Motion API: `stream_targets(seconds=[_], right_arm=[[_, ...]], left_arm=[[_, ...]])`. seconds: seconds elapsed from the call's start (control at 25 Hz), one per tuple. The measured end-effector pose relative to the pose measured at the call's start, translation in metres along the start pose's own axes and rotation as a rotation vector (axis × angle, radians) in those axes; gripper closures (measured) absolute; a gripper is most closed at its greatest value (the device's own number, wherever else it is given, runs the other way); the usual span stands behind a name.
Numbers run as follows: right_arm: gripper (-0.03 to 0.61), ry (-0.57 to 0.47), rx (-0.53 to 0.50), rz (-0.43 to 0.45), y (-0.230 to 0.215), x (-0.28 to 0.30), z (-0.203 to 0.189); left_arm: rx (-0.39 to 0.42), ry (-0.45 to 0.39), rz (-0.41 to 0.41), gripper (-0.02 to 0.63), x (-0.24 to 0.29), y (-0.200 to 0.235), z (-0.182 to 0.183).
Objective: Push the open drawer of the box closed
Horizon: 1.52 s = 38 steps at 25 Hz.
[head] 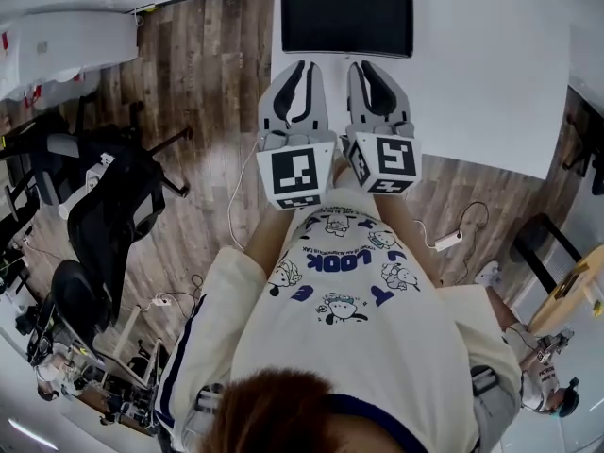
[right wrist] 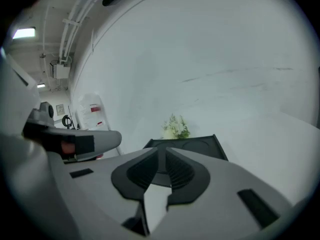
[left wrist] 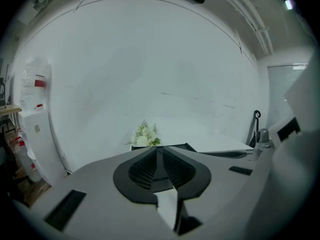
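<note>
The person is standing at the white counter [head: 491, 74], holding both tools side by side w/ noses pointing at the black box [head: 346, 19], which is sitting near the counter's front edge, just ahead of the tips and not touching them. The left hand-held gripper [head: 302, 69] is showing its jaws together, tip to tip, w/ nothing in them. The right hand-held gripper [head: 366, 67] is showing narrow jaws, only a thin slit between the tips, also empty.

The push isn't begun yet, I'm judging. To do it well, 1 closed nose is making the better ram: it's worth squaring it to the drawer front, meeting it near the middle, then driving straight in along the slide, slow & level, so the box isn't skidding back across the smooth top. The other tool could be bracing the box from behind or above. Coming in off-centre risks twisting the drawer so it's jamming.

The head view is giving only the box's flat dark top from above. The right gripper view is looking low across it [right wrist: 192, 144] & is picking up shallow round hollows in the surface, poss. the open drawer, though I'm not sure which part is the drawer. Both gripper views are also catching a small bunch of white flowers [right wrist: 175, 127] behind the box, which the head view isn't showing. Only the head view is taking in the wood floor & the office chair [head: 113, 210].
</note>
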State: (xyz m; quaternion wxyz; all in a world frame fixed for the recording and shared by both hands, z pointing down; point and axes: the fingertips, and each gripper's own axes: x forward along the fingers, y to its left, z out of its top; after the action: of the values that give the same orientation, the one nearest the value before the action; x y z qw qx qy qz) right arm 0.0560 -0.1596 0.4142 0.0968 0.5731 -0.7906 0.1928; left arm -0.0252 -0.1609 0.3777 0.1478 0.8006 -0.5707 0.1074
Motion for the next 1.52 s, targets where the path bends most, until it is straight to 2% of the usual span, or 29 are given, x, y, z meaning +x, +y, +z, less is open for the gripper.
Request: stream_targets(seconds=[0.36,0.6,1.12,1.52], right_arm=[[0.528,-0.137,-0.037,0.021,0.018,-0.029,0.056],[0.531,-0.195,-0.055,0.021,0.028,-0.039,0.079],[0.534,-0.255,-0.065,0.008,0.033,-0.059,0.096],[0.534,-0.26,-0.066,-0.011,0.029,-0.062,0.097]], left_arm=[[0.025,-0.117,0.006,0.566,-0.026,-0.004,0.048],[0.043,-0.18,0.02,0.566,-0.043,0.001,0.069],[0.073,-0.261,0.012,0.566,-0.065,-0.01,0.093],[0.078,-0.268,0.007,0.566,-0.068,-0.013,0.095]])
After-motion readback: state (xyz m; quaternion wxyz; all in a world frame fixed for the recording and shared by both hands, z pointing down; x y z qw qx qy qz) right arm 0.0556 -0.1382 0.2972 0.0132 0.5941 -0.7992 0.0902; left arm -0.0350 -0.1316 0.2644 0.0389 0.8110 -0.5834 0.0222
